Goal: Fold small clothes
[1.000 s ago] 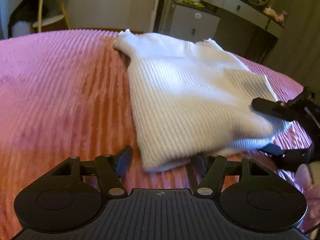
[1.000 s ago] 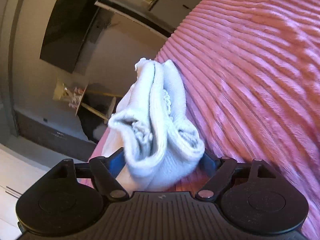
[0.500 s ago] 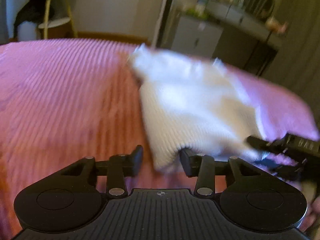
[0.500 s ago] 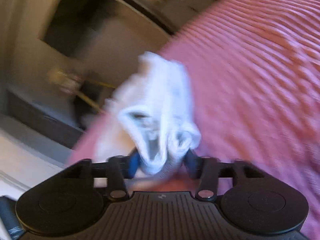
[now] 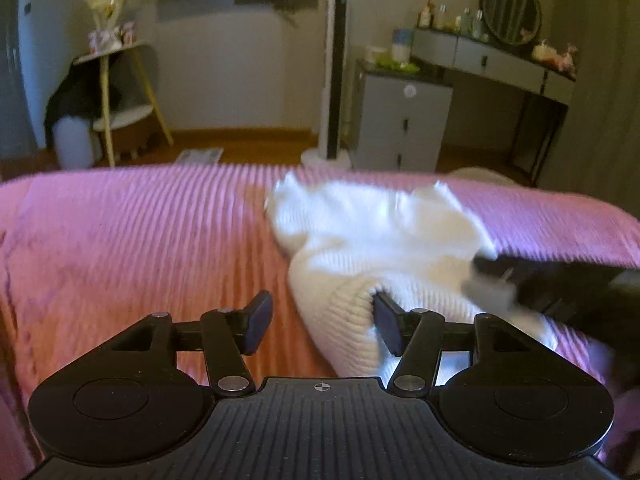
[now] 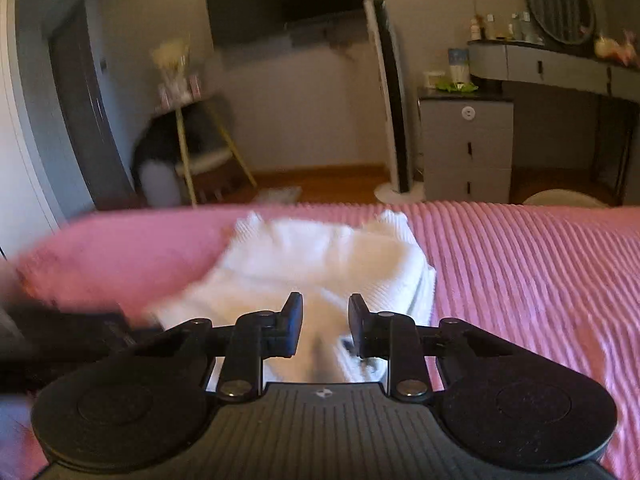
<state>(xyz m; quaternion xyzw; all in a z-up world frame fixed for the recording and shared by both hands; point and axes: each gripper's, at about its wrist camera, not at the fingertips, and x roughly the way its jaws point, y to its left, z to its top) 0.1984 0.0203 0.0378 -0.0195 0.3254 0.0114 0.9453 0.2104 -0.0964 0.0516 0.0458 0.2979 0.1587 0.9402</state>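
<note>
A white ribbed knit garment [image 5: 380,240] lies folded on the pink ribbed bedspread [image 5: 140,248]; it also shows in the right wrist view [image 6: 320,260]. My left gripper [image 5: 322,326] is open, its right finger tucked under the garment's near fold. My right gripper [image 6: 325,326] has its jaws a small gap apart with white cloth between them; the view is blurred and I cannot tell if they pinch it. It shows as a dark blur at the right in the left wrist view [image 5: 560,284].
Beyond the bed's far edge are a grey drawer cabinet [image 5: 400,120], a dressing table with a round mirror [image 5: 510,8], a tall tower fan [image 5: 334,68] and a small round shelf stand [image 5: 116,96]. Bedspread extends left and right of the garment.
Both grippers have swung up and back, so the views now look level across the bed. The left gripper's jaws have opened wider. The right gripper's jaws have narrowed on the cloth.
</note>
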